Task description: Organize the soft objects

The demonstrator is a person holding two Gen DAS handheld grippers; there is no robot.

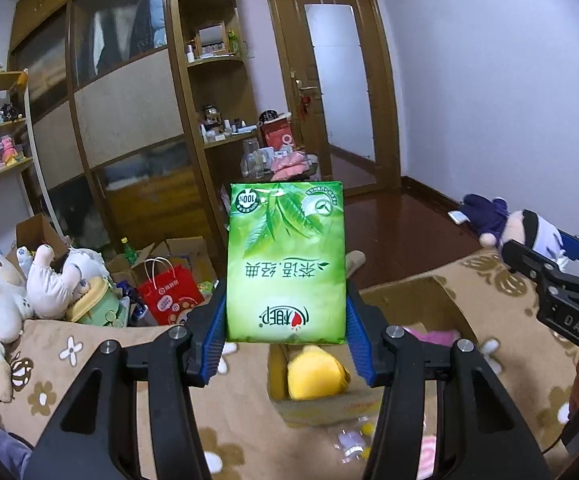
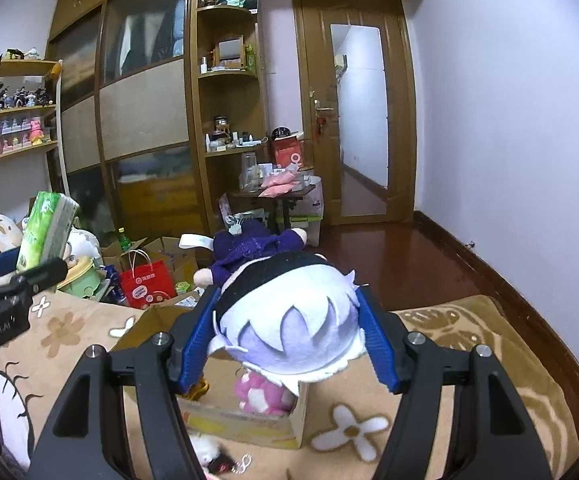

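Left wrist view: left gripper (image 1: 285,320) clamped on a green tissue pack (image 1: 285,264), blue pads pressed on its two long sides, print upside down, pack upright at frame centre. Held above a cardboard box (image 1: 281,404) on the flowered blanket (image 1: 101,344); yellow plush (image 1: 315,374) already inside, directly below the pack. Probably carried there for dropping in, soft goods gathered in one container. Gripper angled slightly downward over the box.

Right wrist view: right gripper (image 2: 289,332) closed on the pale-haired head of a doll (image 2: 285,320), purple-clothed body hanging away toward mid-frame. Head bulges between the pads, so a squeeze on soft stuffing, jaws fairly wide. Same box below, pink plush (image 2: 263,396) in it. Gripper likewise tilted gently down, above the box's near edge.

Both grippers side by side, well apart, each visible at the other's frame edge. Pile of stuffed toys (image 1: 5,300) at left of frame, not yet sorted. Red paper bag (image 2: 145,284) on the floor beyond the blanket.
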